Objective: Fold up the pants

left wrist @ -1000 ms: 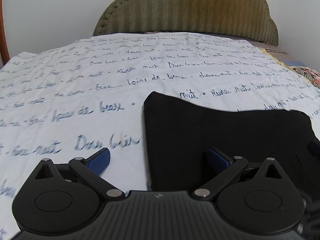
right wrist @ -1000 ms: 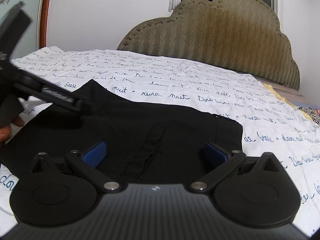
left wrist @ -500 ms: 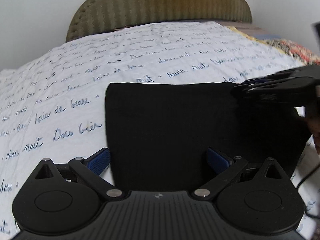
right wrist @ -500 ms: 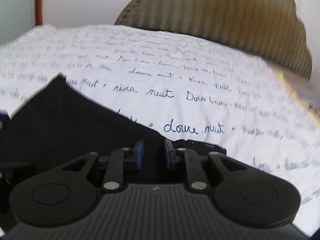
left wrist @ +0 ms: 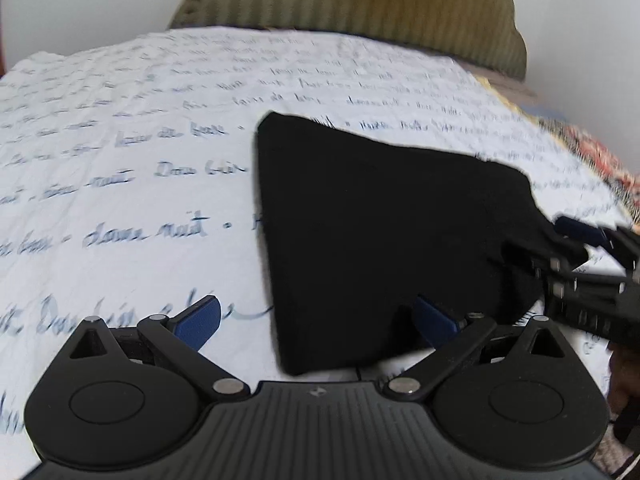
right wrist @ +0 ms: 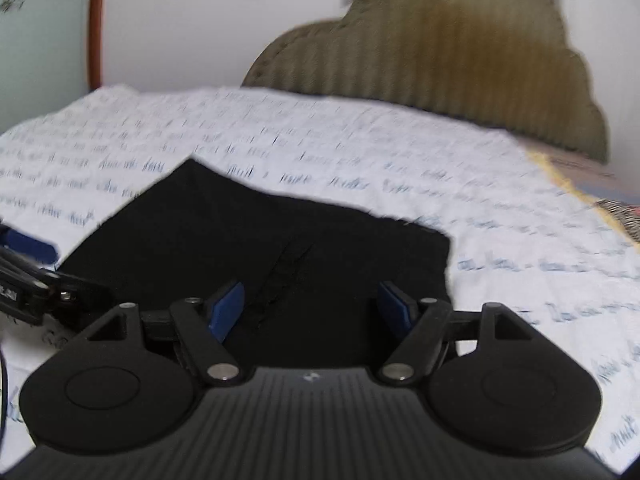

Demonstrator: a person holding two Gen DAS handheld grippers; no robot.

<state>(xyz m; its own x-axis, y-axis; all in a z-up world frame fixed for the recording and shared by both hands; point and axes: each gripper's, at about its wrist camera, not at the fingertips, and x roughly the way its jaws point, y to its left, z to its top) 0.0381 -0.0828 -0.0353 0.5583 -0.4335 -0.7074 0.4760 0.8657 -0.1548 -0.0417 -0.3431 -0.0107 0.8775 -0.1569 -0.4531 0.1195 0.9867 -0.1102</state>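
1. Right wrist view: the folded black fabric pants point(right wrist: 256, 248) lie flat on my white script-printed bedsheet point(right wrist: 400, 168), long side across, one corner toward the olive padded headboard point(right wrist: 460, 60).
2. My right gripper point(right wrist: 312, 308) has just been opening, nothing pinched.
3. Left wrist view alone shows my left gripper point(left wrist: 316, 320) spread wide, straddling the pants' left edge.

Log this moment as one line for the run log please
task: fold pants | pants: folded, flat on bedsheet | left gripper: open, empty | right gripper: open, jaws just opened, nothing gripped
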